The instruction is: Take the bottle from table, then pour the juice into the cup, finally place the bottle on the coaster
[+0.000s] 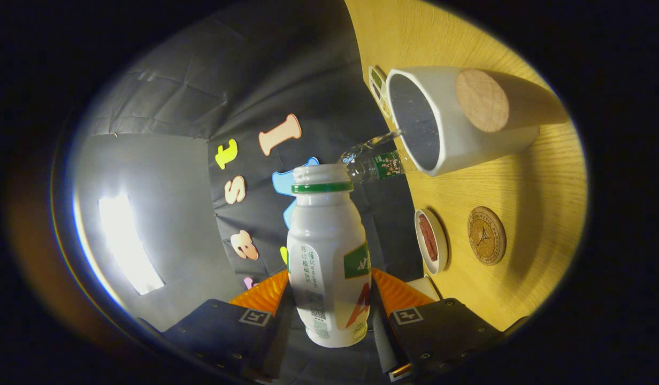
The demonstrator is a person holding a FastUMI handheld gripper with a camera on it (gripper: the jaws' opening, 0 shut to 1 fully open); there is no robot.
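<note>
A white plastic bottle [329, 256] with a green neck ring and green label sits between the fingers of my gripper [329, 302], which is shut on its lower body. The cap is off and the mouth is open. The whole view is rolled, so the bottle lies roughly level with the wooden table [543, 176]. A white cup [452, 133] with a round cork patch on its side stands on the table, its opening just beyond and to the side of the bottle's mouth. No stream of juice is visible. A round cork coaster [486, 236] lies on the table near the cup.
A clear plastic bottle [372, 160] with a green label is beyond the white bottle's mouth, beside the cup's rim. A small white dish [431, 240] with something reddish inside sits next to the coaster. A small printed card [379, 88] lies at the table edge behind the cup.
</note>
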